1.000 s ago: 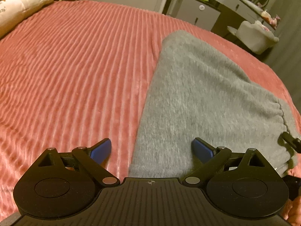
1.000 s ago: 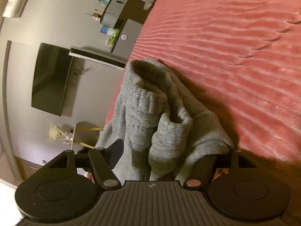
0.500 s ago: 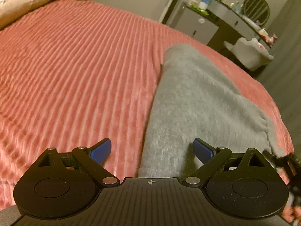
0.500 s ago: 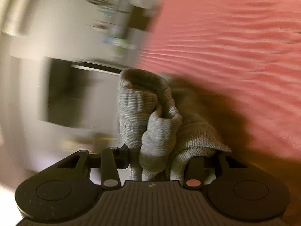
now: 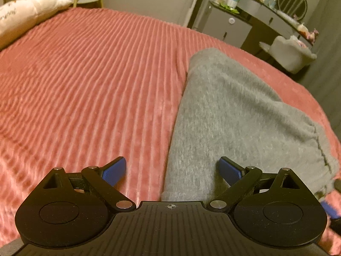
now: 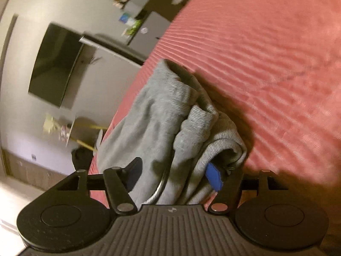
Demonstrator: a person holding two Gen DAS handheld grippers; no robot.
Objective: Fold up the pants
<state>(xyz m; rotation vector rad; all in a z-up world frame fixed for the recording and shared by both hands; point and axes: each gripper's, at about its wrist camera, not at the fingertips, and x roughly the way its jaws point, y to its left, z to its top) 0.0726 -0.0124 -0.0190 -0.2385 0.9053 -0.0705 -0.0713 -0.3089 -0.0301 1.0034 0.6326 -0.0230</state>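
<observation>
1. Since half a second ago, the right gripper (image 6: 173, 175) has spread its fingers; it was clamped on the bunched cuffs, and now the blue pads (image 6: 214, 179) stand apart with cloth loose between them.
2. Left gripper (image 5: 172, 168) hovers with fingers wide apart, gripping nothing; its right pad (image 5: 230, 170) sits over the fabric, its left pad over the bedspread.
3. Grey pants (image 5: 230, 115) lie folded lengthwise on the pink ribbed bedspread (image 5: 96, 81), right of centre, running from near to far.
4. Dresser (image 5: 230, 26) and a pale chair (image 5: 292, 52) stand beyond the far right edge; a cream pillow (image 5: 23, 19) lies far left.
</observation>
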